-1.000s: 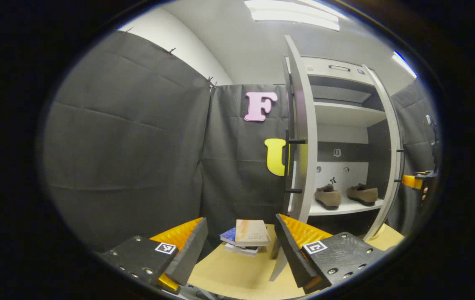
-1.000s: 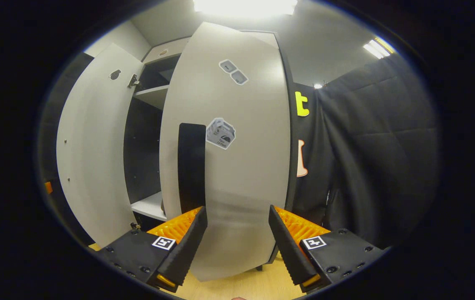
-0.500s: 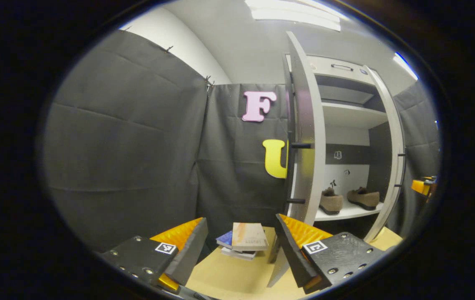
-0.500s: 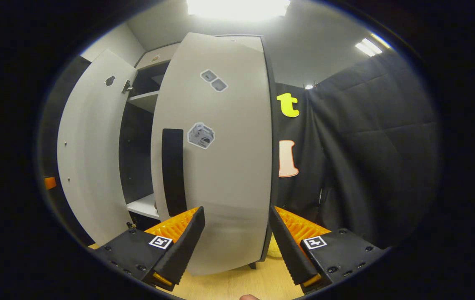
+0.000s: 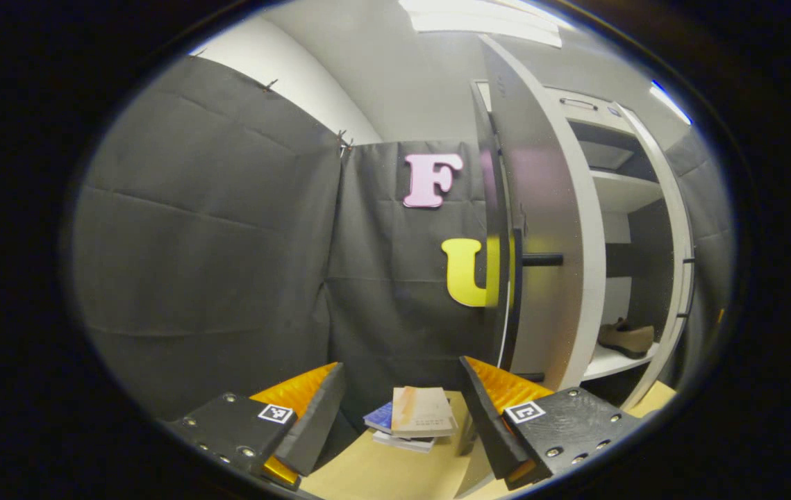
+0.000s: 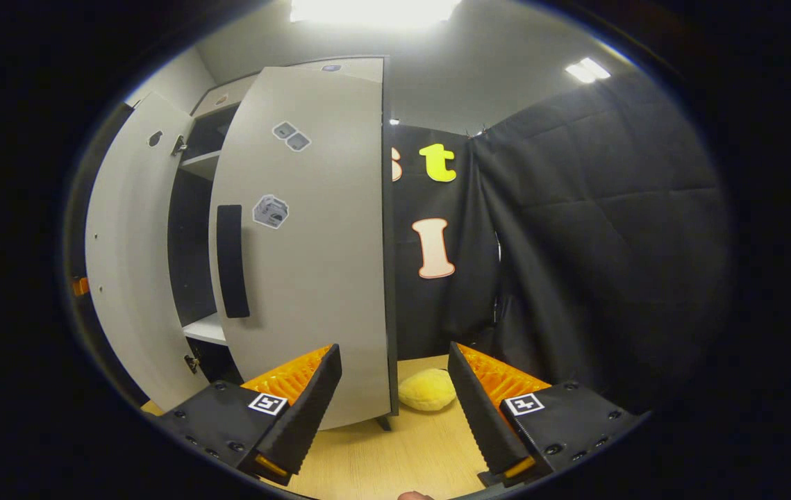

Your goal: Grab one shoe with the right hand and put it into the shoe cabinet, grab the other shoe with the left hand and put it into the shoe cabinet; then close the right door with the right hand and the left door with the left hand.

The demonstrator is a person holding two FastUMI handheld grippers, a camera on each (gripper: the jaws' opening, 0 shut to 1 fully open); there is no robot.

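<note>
In the left gripper view my left gripper [image 5: 401, 365] is open and holds nothing. It points at the black cloth just left of the shoe cabinet's left door [image 5: 541, 208], which stands ajar with its black handle [image 5: 539, 260] sticking out. Past the door's edge one brown shoe [image 5: 628, 338] rests on the white lower shelf [image 5: 607, 362]. In the right gripper view my right gripper [image 6: 394, 347] is open and empty, close to the outer face of the right door [image 6: 312, 243] with its black handle [image 6: 232, 260]. That door is swung partway across the opening; the left door [image 6: 124, 257] shows its inner face.
A stack of books [image 5: 414, 419] lies on the wooden floor below the left gripper. A yellow soft thing [image 6: 426, 390] sits on the floor by the right door's lower corner. Black cloth walls stand close on both sides.
The right door has swung further shut and slid left in the right gripper view, uncovering the yellow thing. In the left gripper view the left door now covers more of the cabinet, hiding one shoe.
</note>
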